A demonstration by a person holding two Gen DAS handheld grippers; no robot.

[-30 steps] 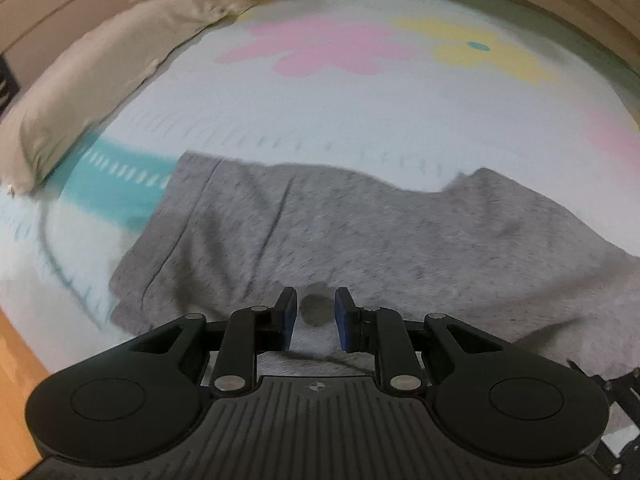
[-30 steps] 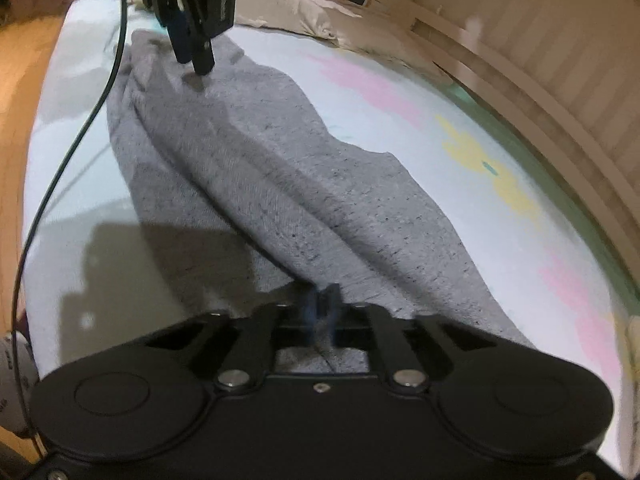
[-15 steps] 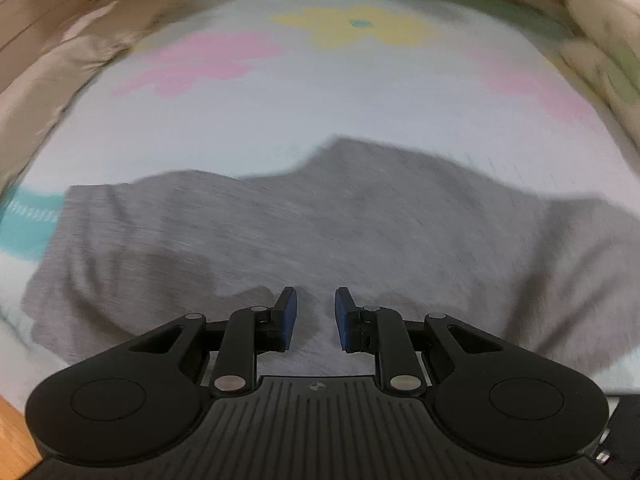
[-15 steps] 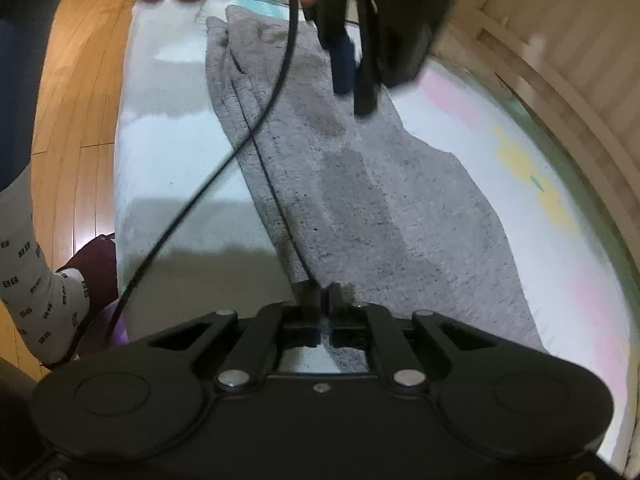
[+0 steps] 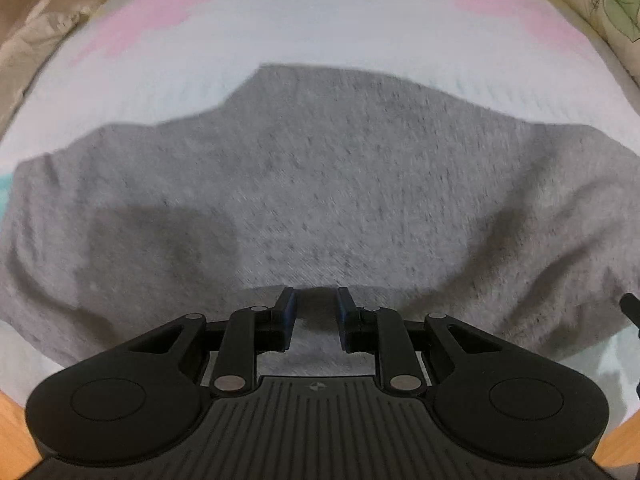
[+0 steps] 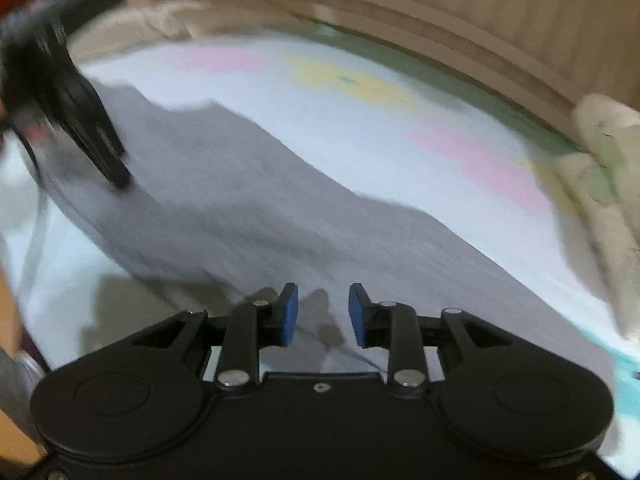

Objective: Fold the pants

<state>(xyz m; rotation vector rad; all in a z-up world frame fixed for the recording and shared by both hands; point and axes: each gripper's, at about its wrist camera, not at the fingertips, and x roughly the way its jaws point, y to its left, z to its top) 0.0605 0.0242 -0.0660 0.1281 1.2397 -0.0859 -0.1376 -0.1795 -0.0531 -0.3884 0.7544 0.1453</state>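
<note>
Grey pants (image 5: 320,184) lie spread on a pale flowered sheet (image 5: 320,32), folded lengthwise into a long strip. My left gripper (image 5: 316,304) is open and empty, just above the pants' near edge. In the right wrist view the pants (image 6: 248,208) run from far left to near right. My right gripper (image 6: 323,308) is open and empty over their near part. The left gripper (image 6: 92,128) shows there as a blurred black shape over the far end of the pants.
The bed has a beige pillow (image 5: 44,28) at the back left and leaf-print cushions (image 6: 600,152) along the right side. A wooden slatted wall (image 6: 500,32) lines the far side. Wooden floor (image 5: 12,420) shows past the near edge.
My right gripper has let go of the pants and opened. The left gripper has swung right along the pants and stays open.
</note>
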